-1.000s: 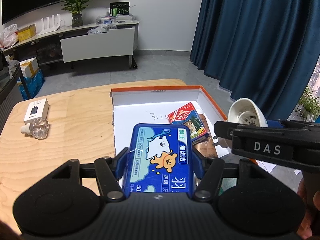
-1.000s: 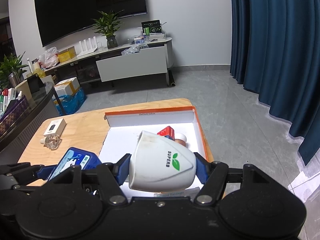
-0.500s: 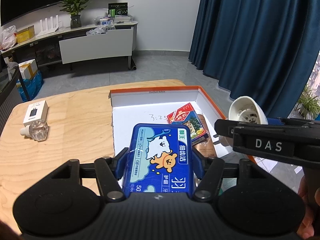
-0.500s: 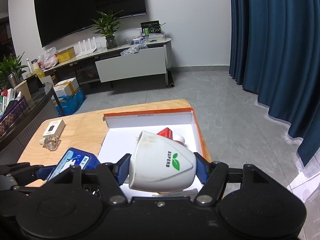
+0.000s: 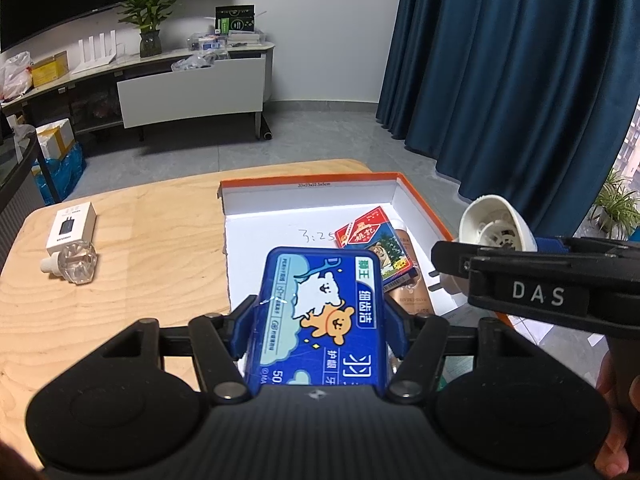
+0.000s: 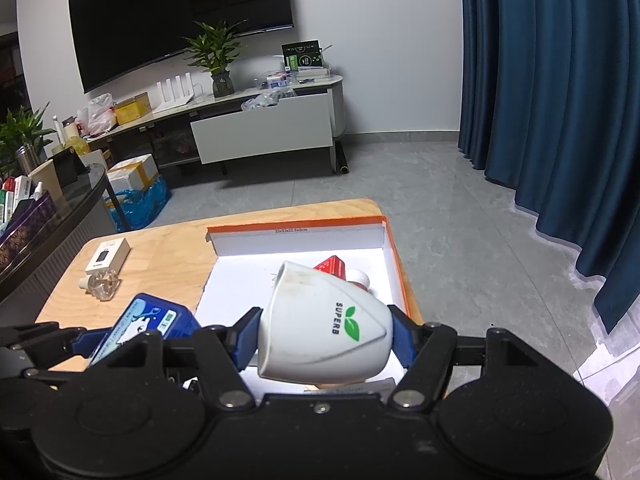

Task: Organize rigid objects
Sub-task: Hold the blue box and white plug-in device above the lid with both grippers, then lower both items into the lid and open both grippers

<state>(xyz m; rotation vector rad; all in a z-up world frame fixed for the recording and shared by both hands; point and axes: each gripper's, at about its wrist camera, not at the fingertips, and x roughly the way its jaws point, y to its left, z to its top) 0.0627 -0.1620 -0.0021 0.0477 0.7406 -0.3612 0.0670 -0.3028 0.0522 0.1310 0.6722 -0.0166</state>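
My left gripper [image 5: 318,320] is shut on a blue floss-pick box [image 5: 320,304] and holds it above the near left part of the white tray with orange rim [image 5: 424,208]. My right gripper [image 6: 324,338] is shut on a white plug-in device marked SUPERB [image 6: 324,324], above the tray's near right side; it also shows in the left wrist view [image 5: 496,224]. A red card box [image 5: 372,240] and a brown tube [image 5: 412,296] lie in the tray.
On the wooden table [image 5: 140,240] left of the tray lie a small white box [image 5: 71,227] and a clear glass bottle [image 5: 78,266]. Beyond the table are grey floor, a TV cabinet [image 5: 192,88] and blue curtains [image 5: 520,80].
Both grippers have held their objects and drifted only slightly over the tray. Nothing was taken or let go.
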